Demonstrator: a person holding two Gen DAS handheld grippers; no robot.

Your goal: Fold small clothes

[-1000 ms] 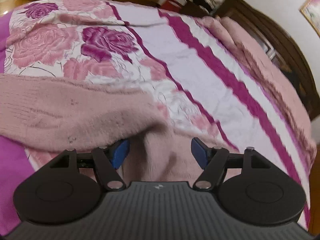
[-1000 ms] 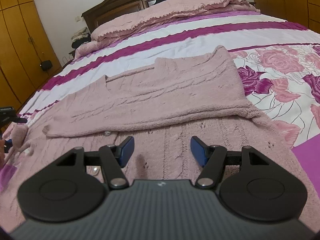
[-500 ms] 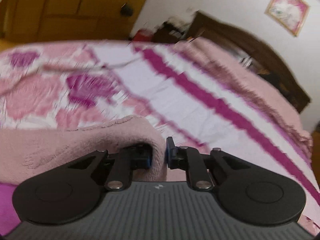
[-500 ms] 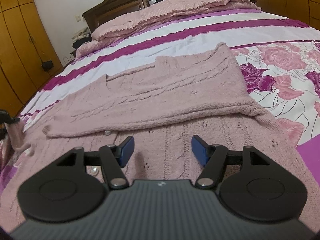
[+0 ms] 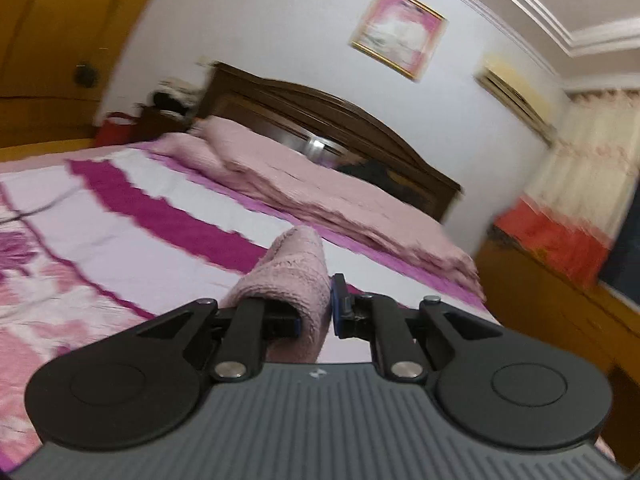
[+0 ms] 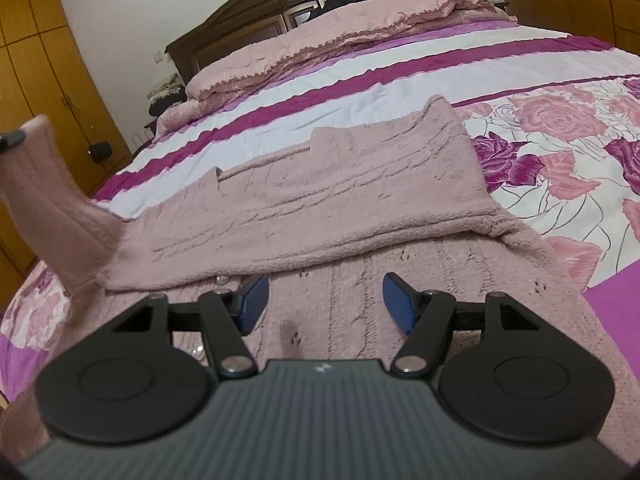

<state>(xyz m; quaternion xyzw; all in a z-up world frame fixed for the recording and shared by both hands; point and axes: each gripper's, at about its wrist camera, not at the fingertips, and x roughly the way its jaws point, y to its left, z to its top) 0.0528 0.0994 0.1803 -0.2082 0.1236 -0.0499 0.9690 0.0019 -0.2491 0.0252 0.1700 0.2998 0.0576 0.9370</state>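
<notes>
Left wrist view shows the left gripper clenched on the sweater's sleeve, lifted off the bed to fold inward, while the right gripper hovers spread above the sweater.

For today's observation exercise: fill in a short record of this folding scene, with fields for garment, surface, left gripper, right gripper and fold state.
garment: pink knitted sweater
surface: floral bedspread
left gripper: shut on the sweater's sleeve, raised off the bed
right gripper: open, above the sweater, holding nothing
fold state: one side already folded over the body
</notes>
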